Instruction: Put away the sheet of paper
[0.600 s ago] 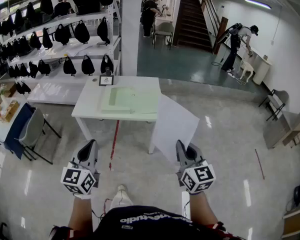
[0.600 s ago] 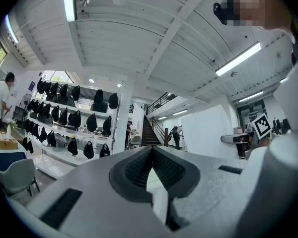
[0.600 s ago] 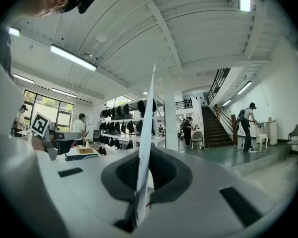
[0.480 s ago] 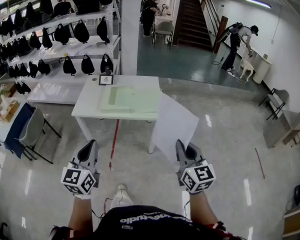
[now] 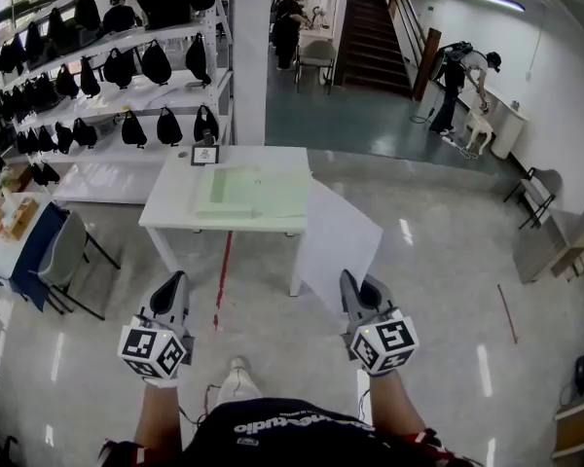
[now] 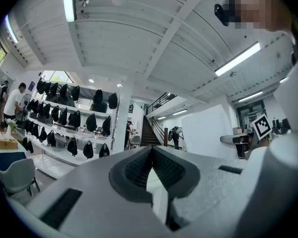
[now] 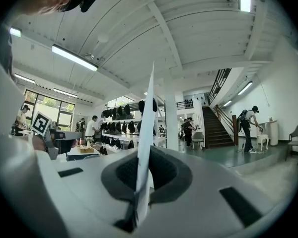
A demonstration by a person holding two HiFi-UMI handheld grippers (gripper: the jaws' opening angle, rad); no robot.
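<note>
J: Right gripper (image 5: pixel 353 285) status?

M: Clamped on the sheet of paper (image 5: pixel 339 246). In the right gripper view the pads pinch its bottom edge and the sheet stands edge-on, straight up between them.

J: Where's the sheet in the head view?

M: Just right of centre, directly above the right gripper. It's held in the air over the floor (image 5: pixel 448 261), and its left side overlaps the right end of the table (image 5: pixel 170 207). Plain white, blank, flat, no creases visible, turned corner-up like a diamond.

J: Left gripper (image 5: pixel 172 285)?

M: Lower left. Jaws meet at the tips, nothing between them.

J: Surface and room?

M: White table at upper centre. It has a pale green flat piece (image 5: pixel 258 193) on it, mat or folder, can't tell. A small framed card (image 5: pixel 206 155) sits at the table's far edge. The floor is glossy grey, with a red line (image 5: pixel 221 270) running under the table. White pillar (image 5: pixel 249 66) behind the table.

J: Storage?

M: Upper left has white shelves (image 5: pixel 107 100) with rows of black bags (image 5: pixel 159 63). At the left edge, a grey chair (image 5: pixel 63 256) stands beside a blue-draped table (image 5: pixel 19 261) with a box (image 5: pixel 18 217) on it; contents too small to read.

J: Background?

M: Staircase (image 5: pixel 375 32) at top centre, with people (image 5: pixel 290 13) to its left. Upper right, a person (image 5: pixel 459 81) bends over a white counter (image 5: pixel 501 125).
</note>
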